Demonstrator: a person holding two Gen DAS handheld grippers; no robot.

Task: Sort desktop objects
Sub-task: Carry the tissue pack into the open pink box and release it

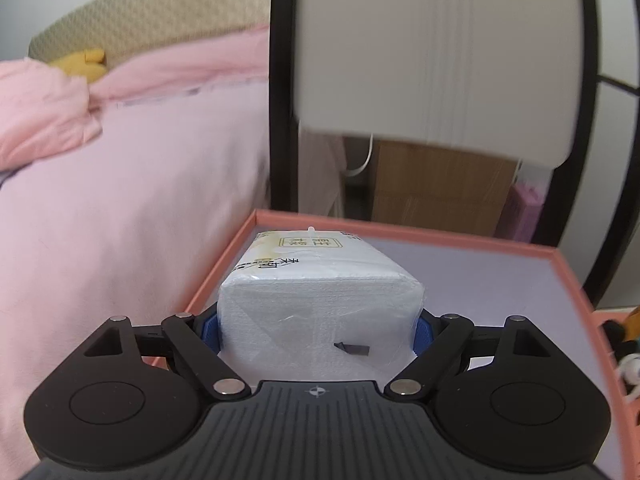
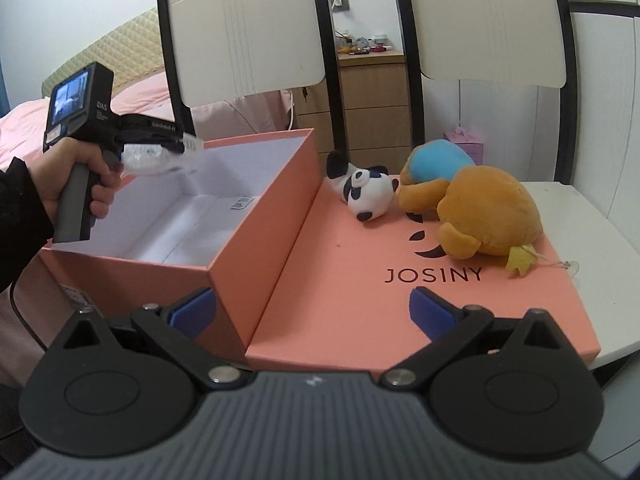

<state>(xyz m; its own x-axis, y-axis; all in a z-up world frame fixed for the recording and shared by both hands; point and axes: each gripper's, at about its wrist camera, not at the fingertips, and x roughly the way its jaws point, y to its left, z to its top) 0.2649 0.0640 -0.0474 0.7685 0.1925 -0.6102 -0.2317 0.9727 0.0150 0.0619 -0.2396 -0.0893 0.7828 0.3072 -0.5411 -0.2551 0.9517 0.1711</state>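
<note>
Right now my left gripper (image 1: 318, 330) has its blue pads clamped on either side of a plastic-wrapped tissue pack (image 1: 320, 300), which I hold over the open pink box (image 2: 256, 216), near its left wall and not yet set down. My right gripper (image 2: 312, 308) hangs empty with its jaws wide apart, above the box lid (image 2: 360, 280) printed JOSINY. By my reading the sort is barely begun: the box interior looks bare apart from a label, and the panda plush (image 2: 370, 192) and the orange plush (image 2: 480, 212) lie on the lid, touching each other, waiting for their turn. Box and lid sit on a white table (image 2: 580, 216); beyond stand two pale chair backs (image 2: 248, 32), a bed with pink bedding (image 1: 132, 200), and a wooden drawer unit (image 2: 372, 92).
</note>
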